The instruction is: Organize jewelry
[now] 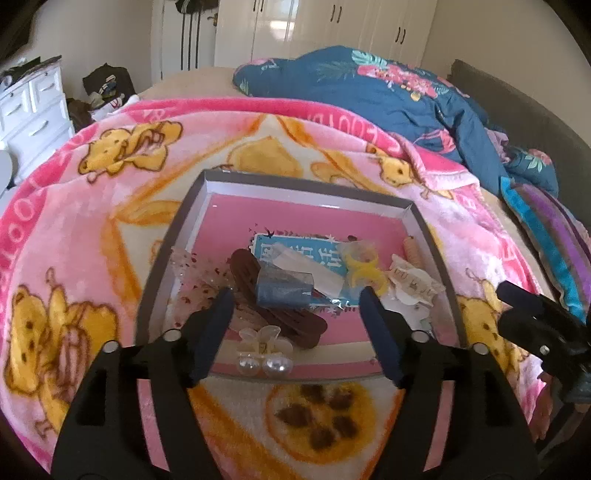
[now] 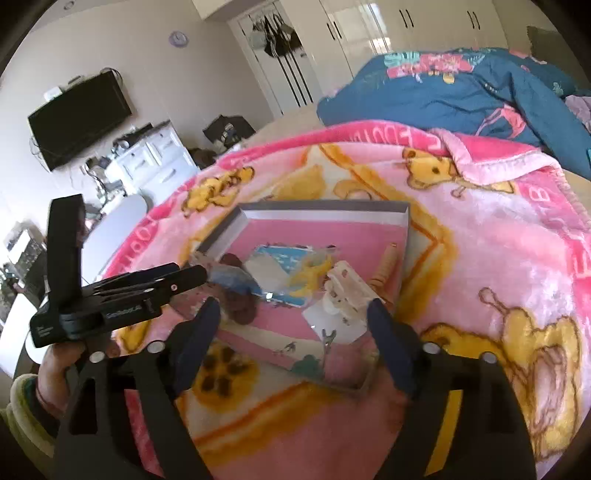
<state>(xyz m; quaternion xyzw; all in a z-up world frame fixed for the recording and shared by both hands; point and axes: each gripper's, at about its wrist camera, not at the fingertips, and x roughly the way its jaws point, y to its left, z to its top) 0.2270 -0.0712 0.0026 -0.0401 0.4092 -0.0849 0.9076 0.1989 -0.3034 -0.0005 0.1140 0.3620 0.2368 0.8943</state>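
A shallow grey-rimmed box (image 1: pixel 295 188) with a pink floor lies on the bed and holds hair and jewelry pieces: a brown hair clip (image 1: pixel 280 314), a blue fabric piece (image 1: pixel 282 290), a yellow ring-shaped item (image 1: pixel 360 266), a cream clip (image 1: pixel 412 286), a flower clip with two pearl balls (image 1: pixel 264 350). My left gripper (image 1: pixel 297 299) is open and empty above the box's near half. My right gripper (image 2: pixel 293 310) is open and empty above the same box (image 2: pixel 317 214), near the cream clip (image 2: pixel 347 291). The left gripper body (image 2: pixel 122 295) shows at the left of the right wrist view.
The box rests on a pink bear-print blanket (image 1: pixel 110 192). A blue floral duvet (image 1: pixel 388 96) is heaped at the back right. A white dresser (image 1: pixel 29 107) and wardrobes (image 1: pixel 325 26) stand beyond the bed. A wall TV (image 2: pixel 79 118) hangs at left.
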